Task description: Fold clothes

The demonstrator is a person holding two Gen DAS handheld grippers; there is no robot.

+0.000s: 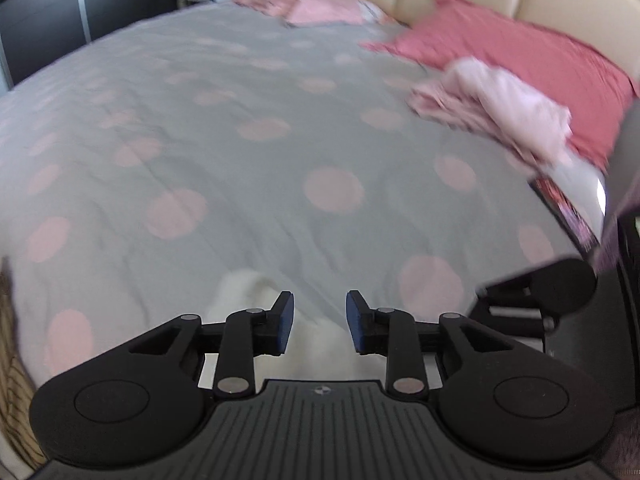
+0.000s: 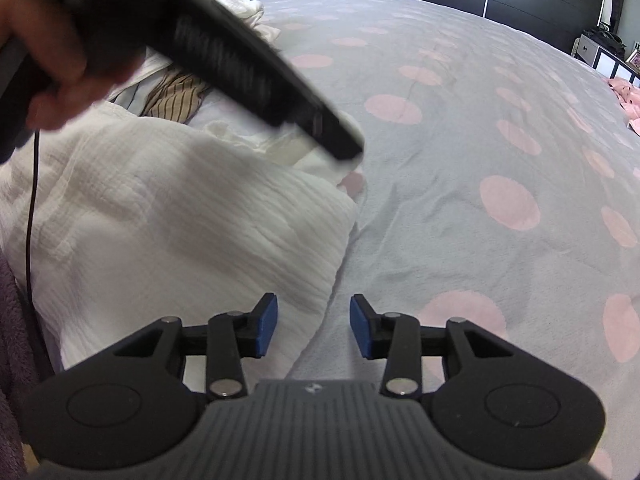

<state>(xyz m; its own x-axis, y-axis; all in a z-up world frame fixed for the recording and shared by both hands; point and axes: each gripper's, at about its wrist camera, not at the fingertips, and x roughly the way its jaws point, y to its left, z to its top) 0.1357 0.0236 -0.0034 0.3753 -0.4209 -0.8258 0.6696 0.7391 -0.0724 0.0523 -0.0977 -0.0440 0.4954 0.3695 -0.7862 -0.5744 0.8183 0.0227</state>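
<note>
While both grippers hover low over the bed, the white crinkled garment [image 2: 172, 216] sprawls unfolded ahead and left of the right gripper [image 2: 313, 325], finely ribbed and rumpled, its near edge running just under the left fingertip. Those blue-padded fingers stand wide apart, nothing between them. From the left wrist view, the left gripper [image 1: 320, 322] also has its fingers spread wide and empty, with a corner of that white cloth [image 1: 256, 300] peeking just beyond its left fingertip and between the fingers. Past the fingers stretches the grey duvet with pink dots [image 1: 240, 128]. Far ahead to the right, a pale pink heap of clothes [image 1: 492, 108] lies against a red pillow [image 1: 520, 56], all smeared by motion blur. A striped brown garment [image 2: 176, 96] is half hidden behind the other gripper's blurred body and the hand [image 2: 48, 52] gripping it.
</note>
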